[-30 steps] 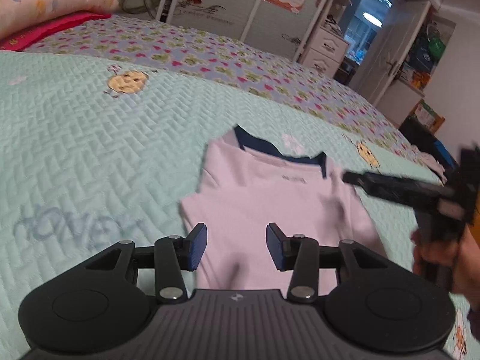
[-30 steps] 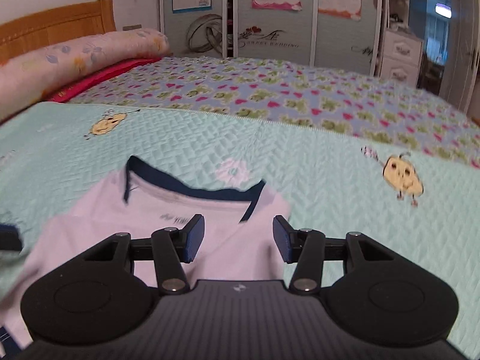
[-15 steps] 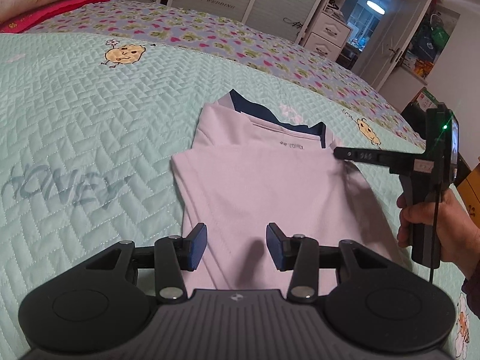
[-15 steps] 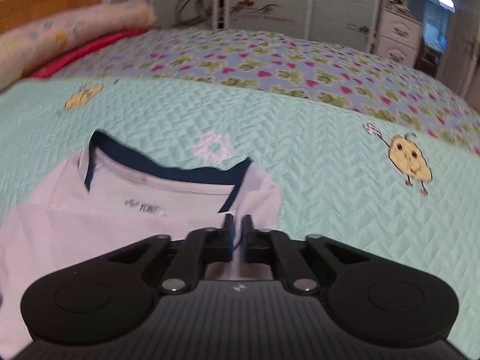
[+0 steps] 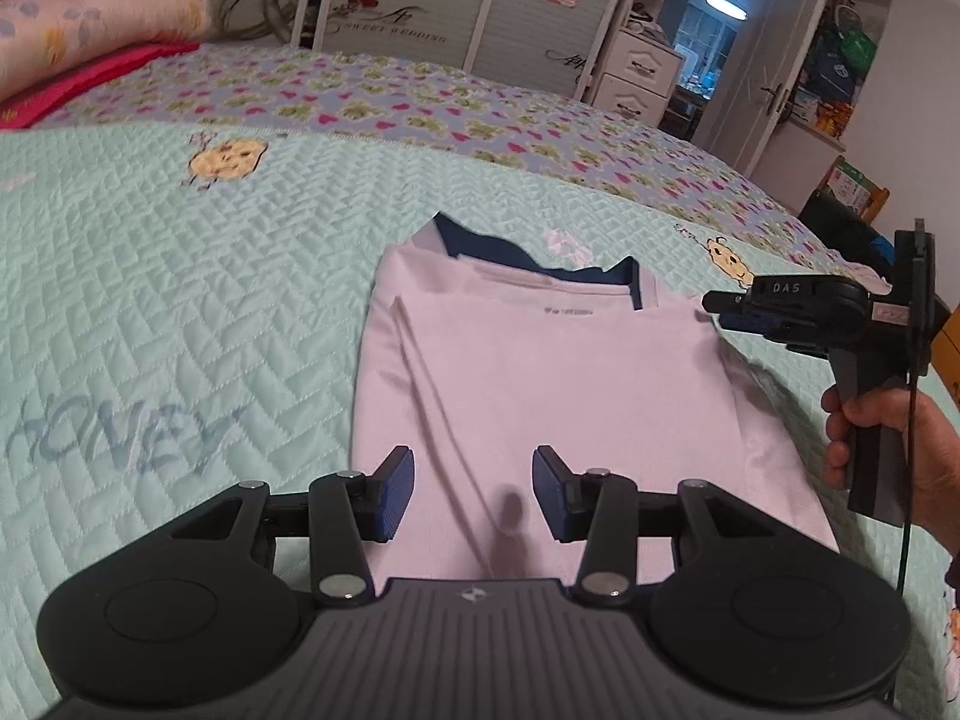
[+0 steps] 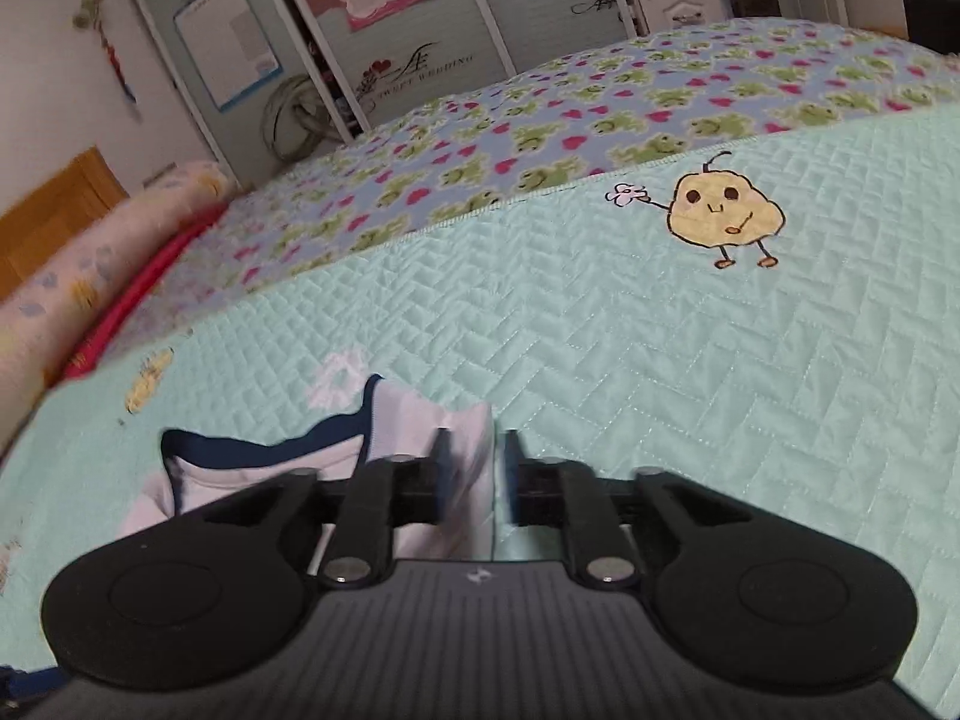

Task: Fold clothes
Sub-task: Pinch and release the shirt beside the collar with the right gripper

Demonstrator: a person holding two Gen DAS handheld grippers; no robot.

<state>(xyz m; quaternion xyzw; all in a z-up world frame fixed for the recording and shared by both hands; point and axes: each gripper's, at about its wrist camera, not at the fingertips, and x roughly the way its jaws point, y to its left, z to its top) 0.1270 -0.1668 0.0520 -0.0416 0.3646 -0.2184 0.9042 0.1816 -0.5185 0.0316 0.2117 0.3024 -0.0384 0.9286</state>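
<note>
A pale pink shirt [image 5: 558, 384] with a navy collar lies partly folded on the mint quilt [image 5: 180, 312]. My left gripper [image 5: 474, 492] is open and empty, hovering over the shirt's near hem. My right gripper [image 5: 729, 309] shows in the left wrist view at the shirt's right shoulder. In the right wrist view my right gripper [image 6: 474, 468] has its fingers slightly apart with the shirt's shoulder fabric [image 6: 414, 420] between them; the frame is blurred. The collar [image 6: 264, 450] shows to the left.
A floral sheet [image 5: 420, 114] covers the far bed. A pillow [image 5: 90, 30] lies far left. Drawers [image 5: 636, 78] and an open door [image 5: 774, 60] stand behind. A hand [image 5: 882, 438] holds the right gripper's handle.
My right gripper closed at the shirt's right shoulder, then loosened a little and tilted rightward. My left gripper stayed open and drew back slightly over the hem.
</note>
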